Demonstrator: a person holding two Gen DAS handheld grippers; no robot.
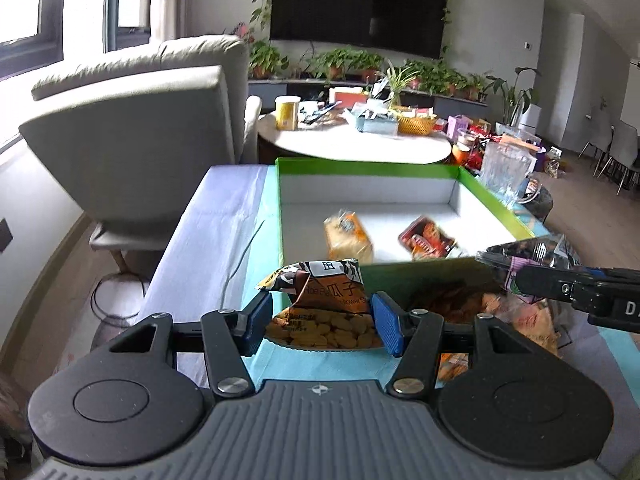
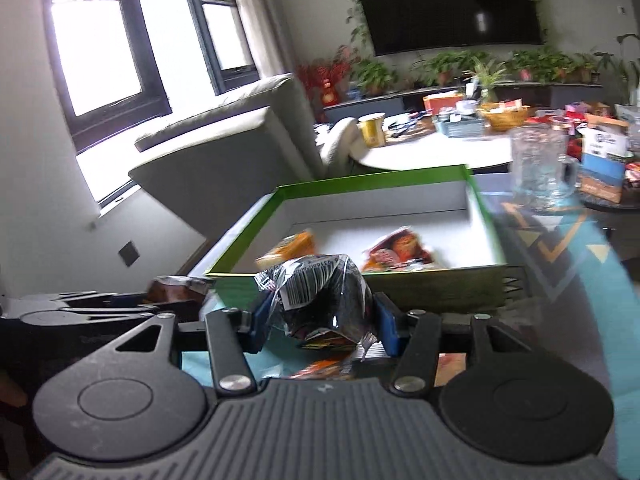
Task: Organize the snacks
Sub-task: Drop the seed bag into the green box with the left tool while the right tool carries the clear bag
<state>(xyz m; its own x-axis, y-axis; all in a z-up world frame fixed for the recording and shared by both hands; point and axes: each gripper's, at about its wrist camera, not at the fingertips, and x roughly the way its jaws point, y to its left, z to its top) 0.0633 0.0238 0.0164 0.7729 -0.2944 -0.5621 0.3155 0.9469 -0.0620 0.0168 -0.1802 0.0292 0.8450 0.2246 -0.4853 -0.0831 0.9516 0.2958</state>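
- Your seed packet (image 1: 320, 304) at 6 o'clock looks like glossy, crinkled plastic film.
- Your green box (image 1: 496, 196) at 12 shows matt white card inside.
- The mug (image 2: 540, 168) at 2 looks like clear, ribbed glass.

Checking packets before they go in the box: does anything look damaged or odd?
The sunflower seed packet in the left gripper is creased, its top folded over. The dark packet in the right gripper is crumpled. Nothing has spilled.
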